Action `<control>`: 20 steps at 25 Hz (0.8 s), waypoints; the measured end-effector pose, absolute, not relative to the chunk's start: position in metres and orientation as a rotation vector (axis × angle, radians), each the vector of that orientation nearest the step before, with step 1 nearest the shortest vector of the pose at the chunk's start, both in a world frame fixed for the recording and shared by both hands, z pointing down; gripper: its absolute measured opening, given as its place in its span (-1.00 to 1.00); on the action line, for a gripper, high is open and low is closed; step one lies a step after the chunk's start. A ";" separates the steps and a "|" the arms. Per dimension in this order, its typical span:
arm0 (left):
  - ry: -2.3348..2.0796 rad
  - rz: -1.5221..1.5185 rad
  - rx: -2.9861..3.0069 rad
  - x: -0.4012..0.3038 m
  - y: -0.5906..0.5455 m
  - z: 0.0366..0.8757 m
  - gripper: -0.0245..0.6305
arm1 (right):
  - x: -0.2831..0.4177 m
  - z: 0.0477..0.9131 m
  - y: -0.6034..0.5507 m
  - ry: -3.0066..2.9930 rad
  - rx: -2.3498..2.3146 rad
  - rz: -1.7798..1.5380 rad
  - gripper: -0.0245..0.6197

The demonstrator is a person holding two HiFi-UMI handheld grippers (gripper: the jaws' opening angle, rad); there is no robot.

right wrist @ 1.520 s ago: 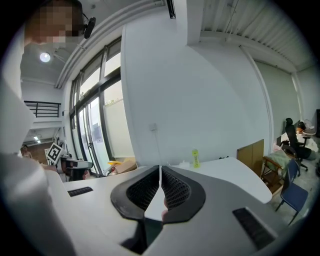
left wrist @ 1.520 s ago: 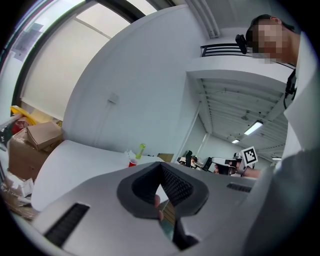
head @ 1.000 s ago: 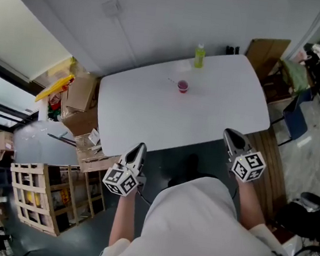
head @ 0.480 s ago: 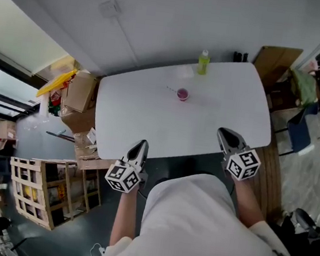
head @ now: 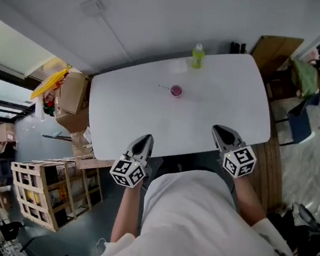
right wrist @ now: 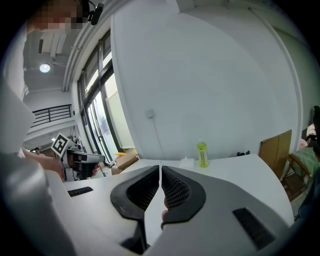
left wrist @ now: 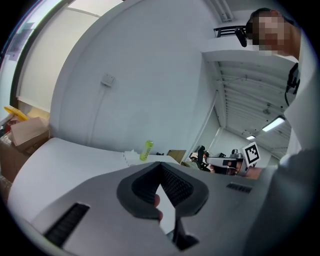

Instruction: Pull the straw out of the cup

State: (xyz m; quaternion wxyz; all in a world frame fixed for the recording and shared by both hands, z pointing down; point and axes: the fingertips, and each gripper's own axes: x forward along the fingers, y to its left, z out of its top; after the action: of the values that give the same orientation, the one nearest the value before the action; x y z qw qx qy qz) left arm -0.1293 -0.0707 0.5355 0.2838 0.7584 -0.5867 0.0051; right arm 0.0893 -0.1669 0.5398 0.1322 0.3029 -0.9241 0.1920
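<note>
A small pink cup (head: 177, 90) stands on the white table (head: 221, 103), toward its far side, with a thin straw (head: 164, 86) sticking out to the left. My left gripper (head: 145, 142) hovers at the table's near edge, well short of the cup, jaws shut and empty. My right gripper (head: 218, 130) hangs over the near right part of the table, also shut with nothing held. In the left gripper view the tips (left wrist: 160, 164) meet; in the right gripper view the tips (right wrist: 160, 167) meet too. Both views hide the cup behind the jaws.
A green bottle (head: 198, 56) and a white folded paper (head: 178, 67) sit near the table's far edge by the wall. Cardboard boxes (head: 71, 93) and a wooden crate (head: 31, 190) stand to the left. A brown board (head: 276, 52) and a chair (head: 296, 127) are to the right.
Both grippers have moved forward toward the table; the left now reaches its near edge and the right is over it. Jaws stayed shut.
</note>
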 end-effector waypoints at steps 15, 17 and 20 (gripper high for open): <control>-1.510 0.027 2.057 -0.154 -0.175 0.580 -0.87 | 0.100 0.541 -0.195 -2.548 1.146 0.613 -0.80; -1.505 0.041 2.050 -0.158 -0.190 0.592 -0.85 | 0.103 0.543 -0.199 -2.523 1.191 0.630 -0.80; -1.495 0.059 2.034 -0.163 -0.211 0.610 -0.79 | 0.108 0.544 -0.201 -2.479 1.253 0.643 -0.80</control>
State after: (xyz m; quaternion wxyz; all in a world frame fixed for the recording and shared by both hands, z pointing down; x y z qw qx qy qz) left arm -0.1630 -0.2112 0.6104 0.3035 0.7675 -0.5642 0.0222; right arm 0.1082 -0.2011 0.5442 0.1446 0.4347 -0.8604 0.2232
